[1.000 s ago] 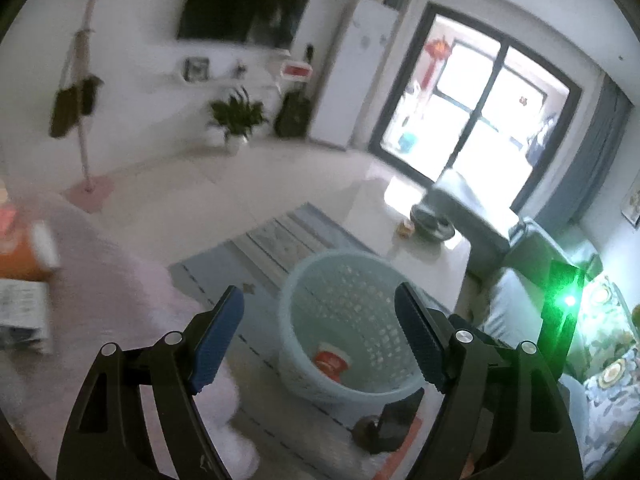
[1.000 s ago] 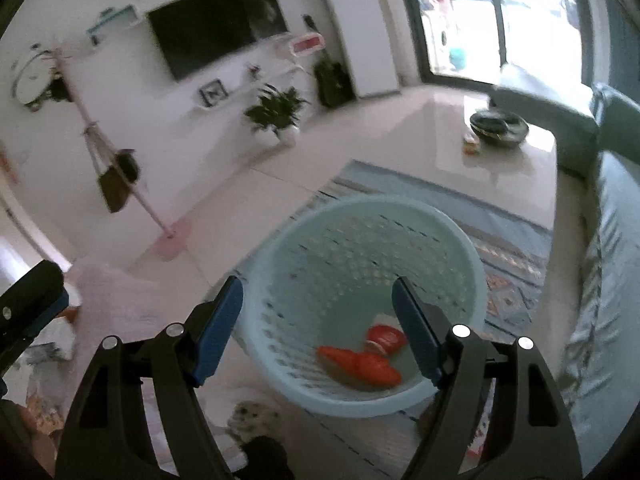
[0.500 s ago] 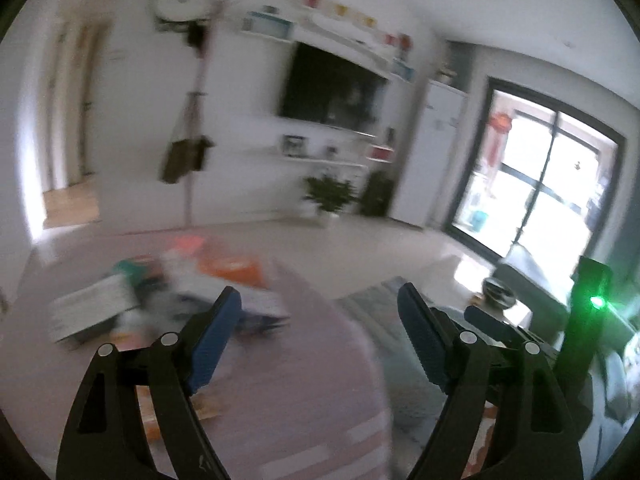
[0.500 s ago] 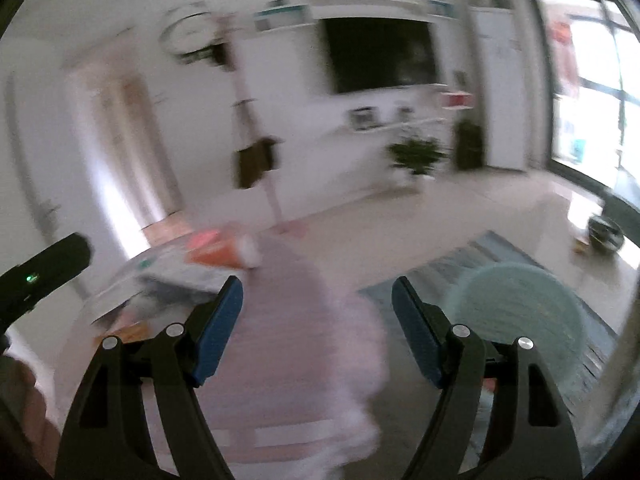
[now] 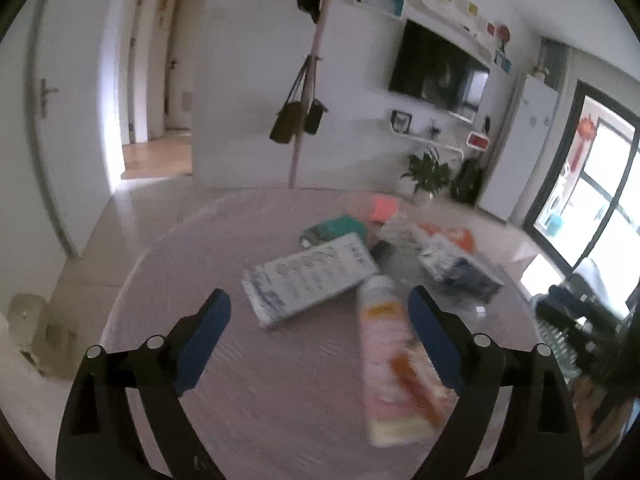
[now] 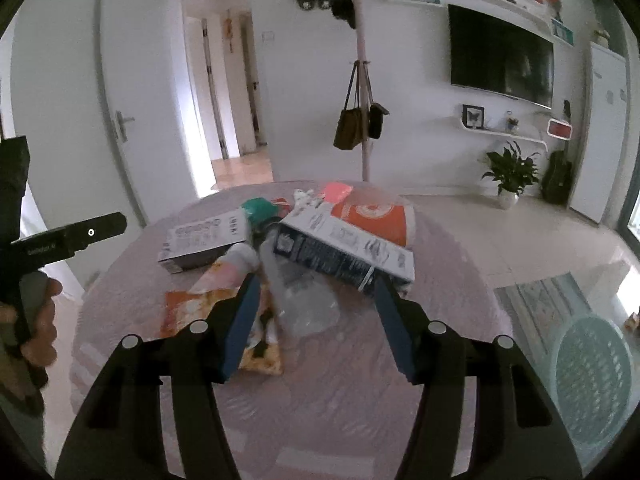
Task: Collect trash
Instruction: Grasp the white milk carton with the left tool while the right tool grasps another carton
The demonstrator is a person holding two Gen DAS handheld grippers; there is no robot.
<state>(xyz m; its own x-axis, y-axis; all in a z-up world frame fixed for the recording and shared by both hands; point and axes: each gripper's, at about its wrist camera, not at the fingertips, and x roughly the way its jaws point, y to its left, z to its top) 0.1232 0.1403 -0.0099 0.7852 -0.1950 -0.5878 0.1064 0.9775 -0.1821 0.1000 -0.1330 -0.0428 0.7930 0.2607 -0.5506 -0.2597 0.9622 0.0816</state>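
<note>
Both tongs, left gripper (image 5: pixel 318 322) and right gripper (image 6: pixel 316 304), are spread, empty; near pink pouch (image 5: pixel 394 364) is blurred; clear bottle (image 6: pixel 298 292) is hard to read.

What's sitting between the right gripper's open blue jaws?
In the right wrist view, a crumpled clear plastic bottle lies on the table between them, ahead of the right gripper.

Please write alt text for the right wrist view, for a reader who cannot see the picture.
The open right gripper, with two blue-padded fingers, points at a crumpled clear plastic bottle in a pile of trash on a round table with a pink cloth. Nearby lie a dark printed carton and an orange snack packet; a pale green plastic basket stands on the floor at right.
</note>
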